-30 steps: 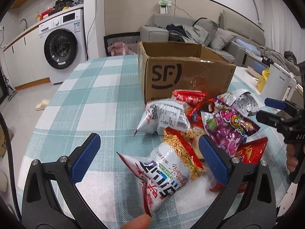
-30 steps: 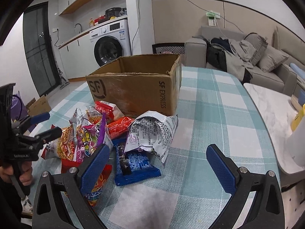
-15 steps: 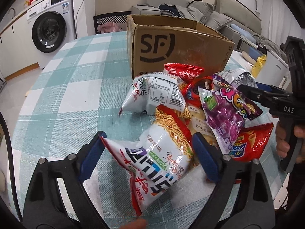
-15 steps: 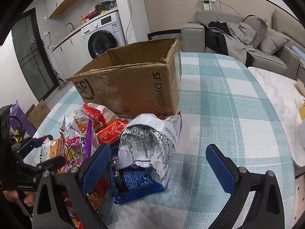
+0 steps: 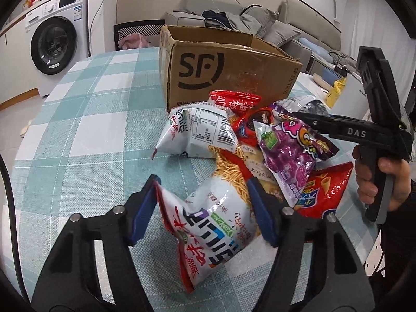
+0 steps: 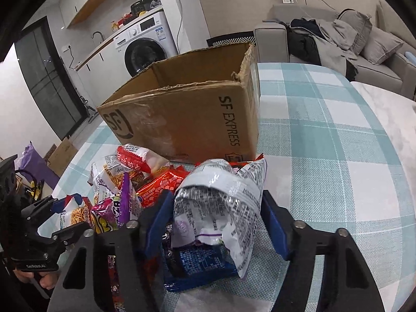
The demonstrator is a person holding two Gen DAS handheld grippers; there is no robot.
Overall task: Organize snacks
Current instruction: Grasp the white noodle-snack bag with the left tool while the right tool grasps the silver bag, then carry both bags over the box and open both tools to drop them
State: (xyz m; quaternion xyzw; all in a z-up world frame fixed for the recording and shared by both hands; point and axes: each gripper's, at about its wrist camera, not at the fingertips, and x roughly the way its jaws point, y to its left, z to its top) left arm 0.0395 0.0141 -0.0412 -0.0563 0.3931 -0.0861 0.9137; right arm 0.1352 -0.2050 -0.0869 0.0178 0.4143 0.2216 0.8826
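Observation:
Snack bags lie piled on the checked table in front of an open SF cardboard box (image 5: 234, 78) (image 6: 187, 117). My left gripper (image 5: 202, 182) has its jaws closing, and both blue pads press the crumpled sides of a white-and-red noodle snack bag (image 5: 213, 223). My right gripper (image 6: 216, 195) is closing too, its pads squeezing a silver printed bag (image 6: 218, 213) that lies on a blue pack (image 6: 200, 262). A purple bag (image 5: 286, 153), a red bag (image 5: 325, 187) and a white barcode bag (image 5: 197, 135) lie between the two grippers. The right gripper (image 5: 338, 127) shows at the right of the left wrist view, held by a hand (image 5: 377, 176).
The teal-and-white checked table (image 5: 78, 130) stretches left of the pile and past the box. A washing machine (image 5: 54, 46) stands at the far left, a grey sofa (image 5: 234, 18) behind the box. A white appliance (image 5: 351, 96) sits by the table's right edge.
Both grippers came closer to the pile and their jaws closed: the left onto the noodle snack bag, the right onto the silver bag. Both bags now look squeezed.

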